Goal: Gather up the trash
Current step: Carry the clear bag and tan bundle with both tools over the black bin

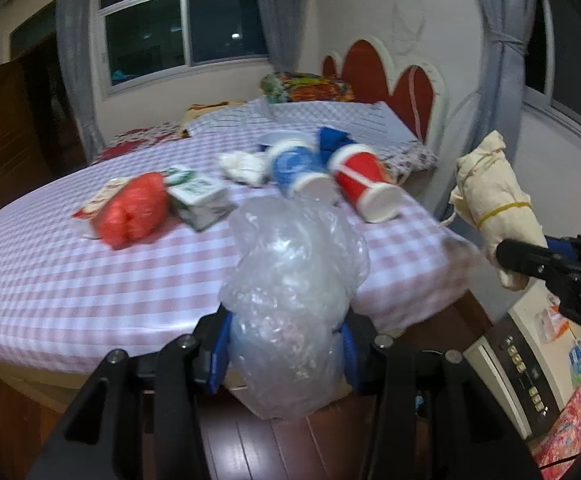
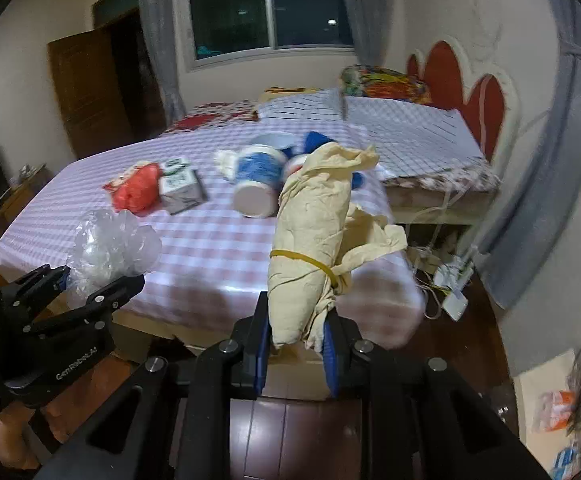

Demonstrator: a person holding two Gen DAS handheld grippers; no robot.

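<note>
Both grippers are clamped on rubbish: the left gripper [image 1: 286,344] squeezes a crumpled clear plastic bag [image 1: 294,280], and the right gripper [image 2: 296,344] pinches a beige paper bundle [image 2: 314,232] tied with a yellow rubber band [image 2: 302,258], both near the bed's [image 1: 50,264] front edge. Farther back on the checked cover lie a red bag [image 1: 134,210], a small carton [image 1: 198,198], a blue cup [image 1: 296,170] and a red cup [image 1: 364,182].

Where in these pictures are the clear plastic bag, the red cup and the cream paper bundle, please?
clear plastic bag [image 1: 290,280], left wrist view, its crumpled middle.
red cup [image 1: 360,178], left wrist view, its red side wall.
cream paper bundle [image 2: 310,236], right wrist view, above its rubber band.
</note>
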